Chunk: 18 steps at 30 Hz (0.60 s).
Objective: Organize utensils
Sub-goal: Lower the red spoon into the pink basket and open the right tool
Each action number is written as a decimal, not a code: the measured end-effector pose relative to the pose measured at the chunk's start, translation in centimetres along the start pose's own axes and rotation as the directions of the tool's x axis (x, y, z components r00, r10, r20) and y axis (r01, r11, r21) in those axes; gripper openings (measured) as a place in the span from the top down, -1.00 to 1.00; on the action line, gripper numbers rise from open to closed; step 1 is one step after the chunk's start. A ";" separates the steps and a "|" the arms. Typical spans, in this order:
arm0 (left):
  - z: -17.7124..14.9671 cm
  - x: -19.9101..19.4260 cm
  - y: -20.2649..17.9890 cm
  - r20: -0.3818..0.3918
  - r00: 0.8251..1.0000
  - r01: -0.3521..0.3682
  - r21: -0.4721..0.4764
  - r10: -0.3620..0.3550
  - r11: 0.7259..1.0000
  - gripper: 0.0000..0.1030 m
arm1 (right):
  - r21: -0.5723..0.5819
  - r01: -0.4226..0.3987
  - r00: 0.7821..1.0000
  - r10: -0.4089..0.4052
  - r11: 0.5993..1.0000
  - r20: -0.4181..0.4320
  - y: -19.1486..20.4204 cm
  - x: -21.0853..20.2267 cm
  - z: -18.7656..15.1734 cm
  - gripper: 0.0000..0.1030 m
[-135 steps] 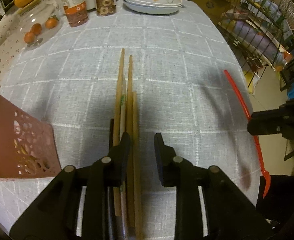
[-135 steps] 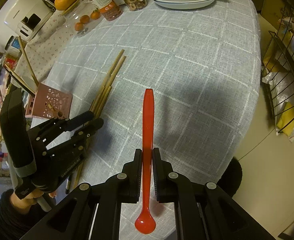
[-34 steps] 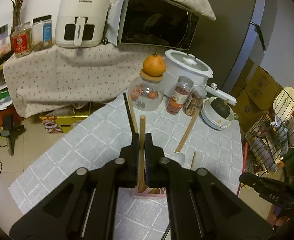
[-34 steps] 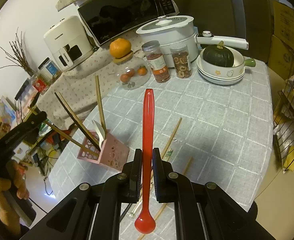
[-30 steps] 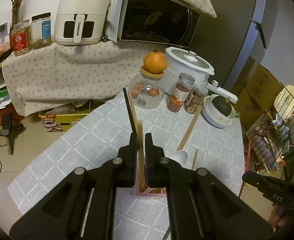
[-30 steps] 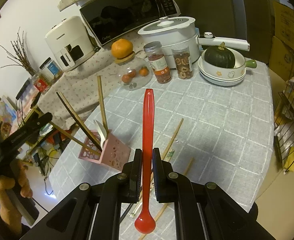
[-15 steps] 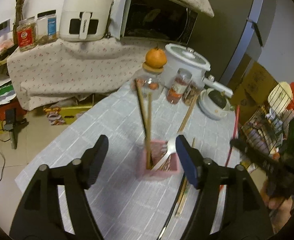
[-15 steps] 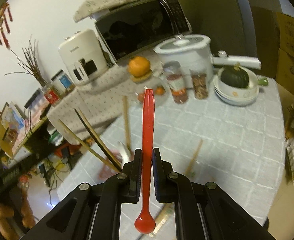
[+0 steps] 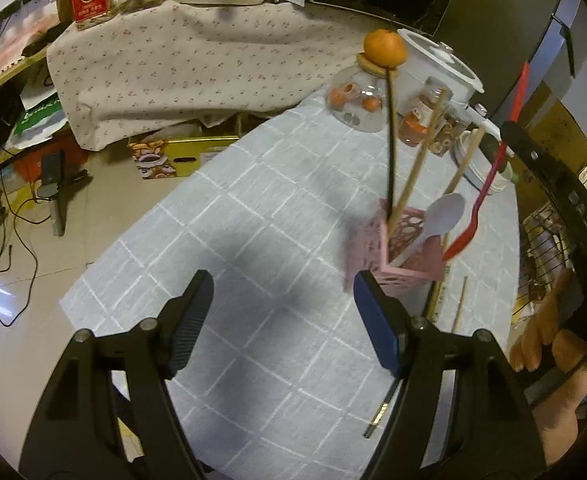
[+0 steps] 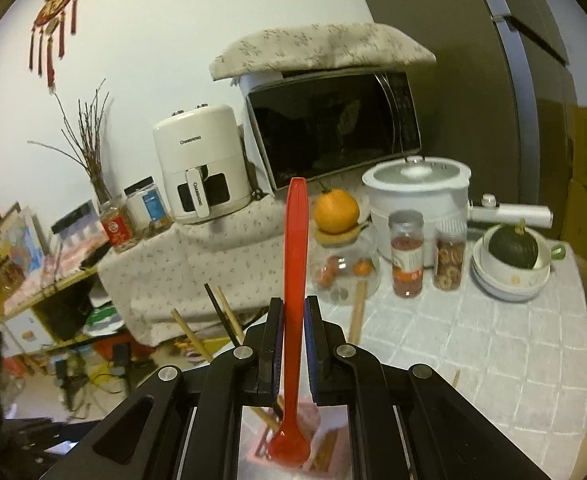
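Note:
A pink perforated utensil holder point(image 9: 377, 248) stands on the grey checked tablecloth point(image 9: 253, 248). It holds several chopsticks point(image 9: 413, 172) and a white spoon point(image 9: 441, 216). My left gripper point(image 9: 283, 320) is open and empty, low and left of the holder. My right gripper point(image 10: 293, 324) is shut on a red spoon point(image 10: 295, 280), held upright with its bowl down, just above the holder point(image 10: 333, 456). The red spoon point(image 9: 477, 208) hangs at the holder's right rim in the left wrist view.
Loose chopsticks point(image 9: 459, 304) lie on the cloth right of the holder. A glass jar with an orange point(image 9: 385, 48) on top, spice jars point(image 10: 405, 256), a white pot point(image 10: 421, 192), and stacked bowls with a green squash point(image 10: 513, 248) stand at the table's far end.
My left gripper let go of the chopsticks, which now stand in the holder, and drew back open. My right gripper carried the red spoon over to the holder.

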<state>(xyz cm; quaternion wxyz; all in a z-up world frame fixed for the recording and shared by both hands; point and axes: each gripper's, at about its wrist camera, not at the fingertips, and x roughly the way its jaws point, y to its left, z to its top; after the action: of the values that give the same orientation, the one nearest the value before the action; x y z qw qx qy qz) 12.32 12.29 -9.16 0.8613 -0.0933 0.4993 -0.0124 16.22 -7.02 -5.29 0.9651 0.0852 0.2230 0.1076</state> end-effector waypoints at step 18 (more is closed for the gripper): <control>0.2 0.9 0.3 -0.003 0.999 -0.034 0.024 0.034 0.999 -0.42 | -0.073 0.089 0.995 -0.093 0.993 -0.040 1.0 3.6 -3.8 0.79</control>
<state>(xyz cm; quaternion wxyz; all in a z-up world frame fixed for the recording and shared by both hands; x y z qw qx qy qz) 12.95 12.53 -9.85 0.8615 -0.0746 0.5022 -0.0037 17.51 -4.73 -9.91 0.9664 0.0381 0.2434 0.0732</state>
